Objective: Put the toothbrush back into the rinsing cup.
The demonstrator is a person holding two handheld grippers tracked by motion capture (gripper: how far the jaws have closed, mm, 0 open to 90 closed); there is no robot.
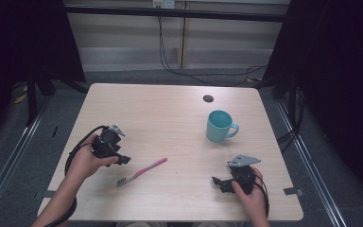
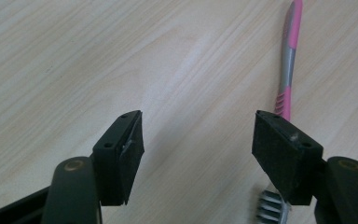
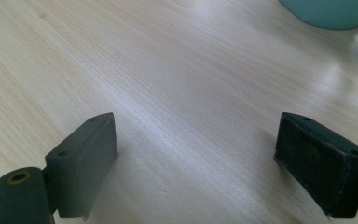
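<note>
A pink and grey toothbrush [image 1: 144, 170] lies flat on the light wooden table [image 1: 170, 109], bristle end toward the person. In the left gripper view the toothbrush [image 2: 286, 70] runs past the outer side of the right-hand jaw, bristles low beside it. My left gripper [image 1: 121, 152] sits just left of the brush head, low over the table; its jaws [image 2: 198, 140] stand open with bare wood between them. My right gripper [image 1: 221, 184] rests near the front right, open [image 3: 196, 144] with nothing between its pads. A teal mug [image 1: 220, 126] stands upright at the right, and its base shows as the mug [image 3: 328, 11] beyond the right gripper.
A small dark round hole [image 1: 208, 98] sits in the tabletop behind the mug. Cables trail from both grippers along the forearms. Dark curtains flank the table, and cables hang at the back wall.
</note>
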